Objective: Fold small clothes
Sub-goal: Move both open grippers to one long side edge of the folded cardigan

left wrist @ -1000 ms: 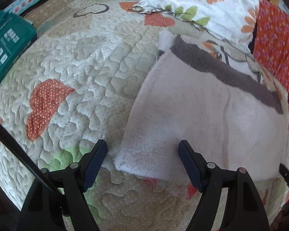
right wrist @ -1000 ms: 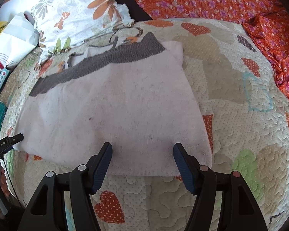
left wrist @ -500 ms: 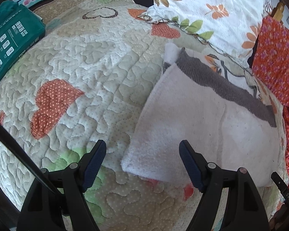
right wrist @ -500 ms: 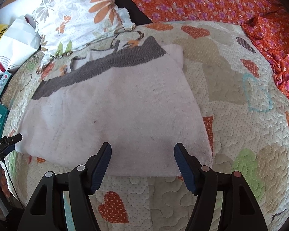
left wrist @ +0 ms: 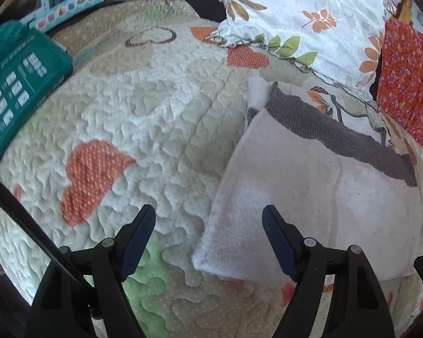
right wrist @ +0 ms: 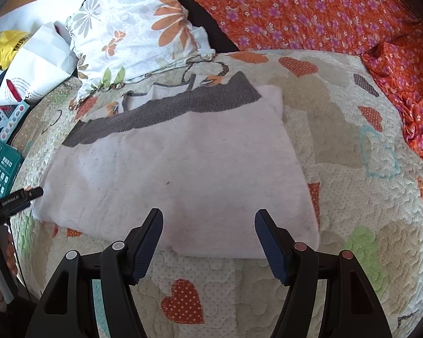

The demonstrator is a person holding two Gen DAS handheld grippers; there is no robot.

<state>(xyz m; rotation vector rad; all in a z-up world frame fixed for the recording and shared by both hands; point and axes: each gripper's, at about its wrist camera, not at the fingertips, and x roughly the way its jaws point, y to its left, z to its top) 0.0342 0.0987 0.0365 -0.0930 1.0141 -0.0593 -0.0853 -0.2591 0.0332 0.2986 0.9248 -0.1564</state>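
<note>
1. White knit garment (left wrist: 310, 197) with grey band (left wrist: 338, 129) lying flat on quilt (left wrist: 143, 129); already doubled over, judging by the thick near edge and the extra layer poking out past the far corner. Probably one fold done, at least one more left.
2. Left gripper (left wrist: 208, 236): spread wide, holding nothing. Garment's near-left corner sits between the fingers, just ahead of the tips; contact not certain.
3. Left of that gripper: bare quilt, plenty of room. Teal box (left wrist: 17, 84) far off to the left, well clear.
4. Right gripper (right wrist: 208, 236): also wide open, nothing gripped. Hovering at garment's near edge, hem (right wrist: 211, 250) running across between the two fingers.
5. Ahead of right gripper: grey band along the far edge, floral pillow (right wrist: 132, 31) beyond it and touching or nearly touching the garment; tight there.
6. Right of right gripper: open quilt past the garment's right edge, then orange floral sheet (right wrist: 338, 14) well apart. Best sweep room for a fold, by the look of it.
</note>
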